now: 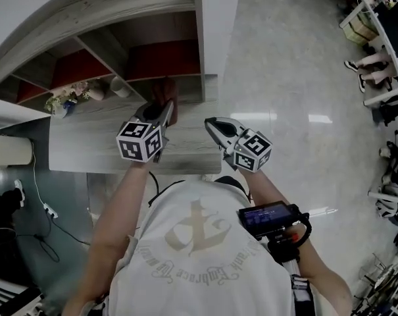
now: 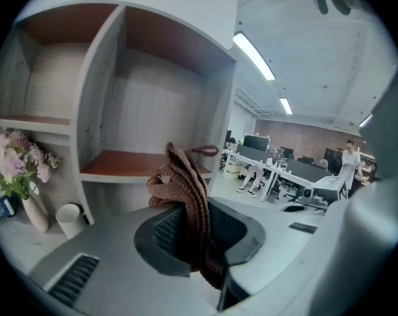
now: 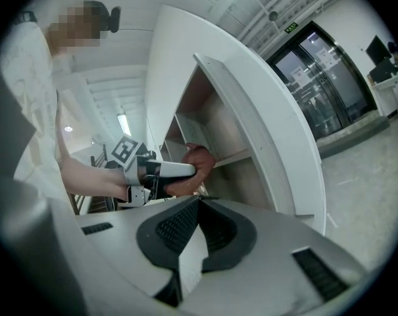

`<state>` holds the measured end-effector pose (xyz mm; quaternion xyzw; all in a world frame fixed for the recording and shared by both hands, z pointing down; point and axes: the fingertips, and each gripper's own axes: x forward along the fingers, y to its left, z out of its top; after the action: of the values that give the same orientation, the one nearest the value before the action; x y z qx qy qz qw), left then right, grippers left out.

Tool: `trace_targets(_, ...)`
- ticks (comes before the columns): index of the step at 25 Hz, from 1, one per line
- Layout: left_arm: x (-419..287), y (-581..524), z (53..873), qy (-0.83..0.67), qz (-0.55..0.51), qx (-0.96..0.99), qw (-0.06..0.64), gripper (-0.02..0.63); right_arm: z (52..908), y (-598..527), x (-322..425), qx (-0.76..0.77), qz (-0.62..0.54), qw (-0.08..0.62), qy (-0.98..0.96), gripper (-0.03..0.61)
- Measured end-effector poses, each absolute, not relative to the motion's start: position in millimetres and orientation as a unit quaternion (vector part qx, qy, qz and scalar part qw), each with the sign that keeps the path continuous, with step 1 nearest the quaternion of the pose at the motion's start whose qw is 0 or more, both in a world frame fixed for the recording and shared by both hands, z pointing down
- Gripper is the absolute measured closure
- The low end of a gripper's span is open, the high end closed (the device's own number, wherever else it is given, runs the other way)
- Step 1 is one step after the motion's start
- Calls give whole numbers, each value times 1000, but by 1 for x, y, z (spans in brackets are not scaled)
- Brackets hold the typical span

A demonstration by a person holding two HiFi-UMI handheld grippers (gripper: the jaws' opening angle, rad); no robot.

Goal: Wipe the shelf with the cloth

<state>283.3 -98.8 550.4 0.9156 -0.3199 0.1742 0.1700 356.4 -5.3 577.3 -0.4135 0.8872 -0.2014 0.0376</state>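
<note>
nearest, the right gripper [image 1: 212, 125] hangs closed on nothing at 1 o'clock. the left gripper [image 1: 166, 114] pinches the brown cloth [image 2: 189, 196] over the shelf [image 1: 100, 143] at 12 o'clock. whether they touch is unclear. this fits wiping about to start or just finished.

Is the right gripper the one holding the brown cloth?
No, the cloth is pinched in the left gripper, while the right gripper has its jaws together on nothing.

Brown knitted cloth [image 2: 189, 196], bunched, near grey shelf [image 2: 133, 166]
</note>
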Motion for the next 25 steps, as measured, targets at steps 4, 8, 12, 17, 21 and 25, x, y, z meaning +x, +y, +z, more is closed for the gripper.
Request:
trace_targets(4,254,-68,553,-339,146,913,176,546,566,10,344,-396,-189,32,898,574)
trace_targets(8,224,-43,563,-339,136,914,178,546,562,19,324,-383,-184,27,905,574)
trace_targets(12,187,-35,571,-349,126,910,185,546,562,14,302,-372,-182,19,910,574)
trace_targets(17,145,-23,577,-369,110,902,194,546,560,10,275,-359,-179,10,916,574)
trace_targets(21,114,-18,586,-384,105,895,204,546,560,2,255,-351,-178,3,919,574)
trace_targets(25,92,-4,594,-400,103,886,211,546,562,11,239,-338,-180,-4,924,574)
